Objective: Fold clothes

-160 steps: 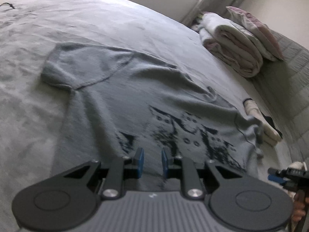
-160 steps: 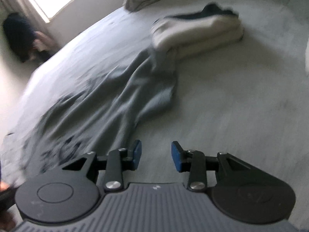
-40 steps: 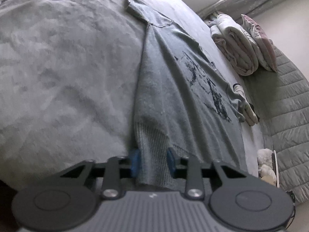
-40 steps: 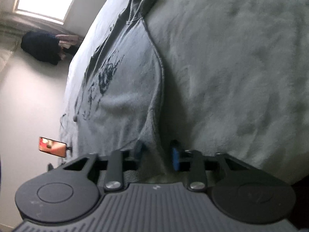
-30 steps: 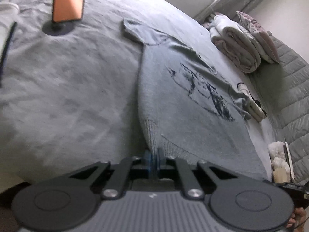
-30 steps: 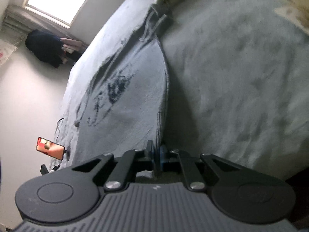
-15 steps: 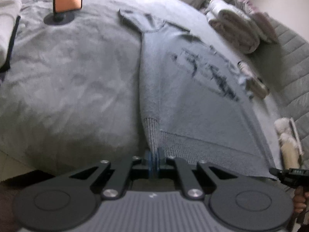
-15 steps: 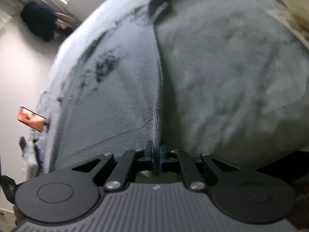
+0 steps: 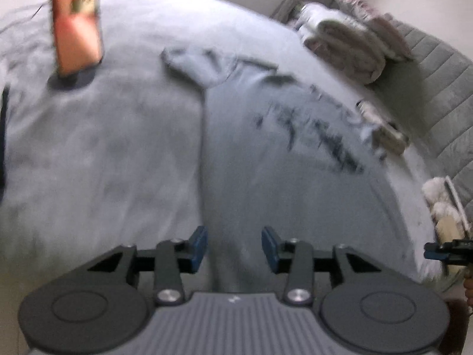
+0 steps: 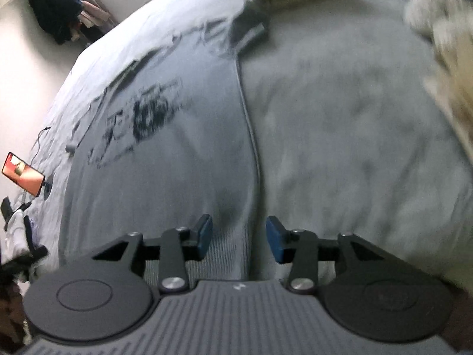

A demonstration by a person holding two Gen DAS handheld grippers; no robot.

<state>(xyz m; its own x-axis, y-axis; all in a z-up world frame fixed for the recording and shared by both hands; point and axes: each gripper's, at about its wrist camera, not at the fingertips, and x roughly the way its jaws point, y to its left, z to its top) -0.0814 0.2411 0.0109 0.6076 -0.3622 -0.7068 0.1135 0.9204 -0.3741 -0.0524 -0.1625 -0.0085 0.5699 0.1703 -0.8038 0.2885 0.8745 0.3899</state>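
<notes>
Both claws had let go of the hem corners they were pinching half a second before: the left claw (image 9: 233, 247) and right claw (image 10: 239, 238) stood wide apart, empty. Spread flat on the bed (image 9: 103, 148), the grey T-shirt (image 9: 280, 177) looked ready for folding.

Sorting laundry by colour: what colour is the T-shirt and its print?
Grey T-shirt with a black print; clearest in the right wrist view.

motion blur smears the t-shirt's print (image 9: 322, 136) and the phone (image 9: 77, 26); the t-shirt's hem is hidden behind both gripper bodies.
</notes>
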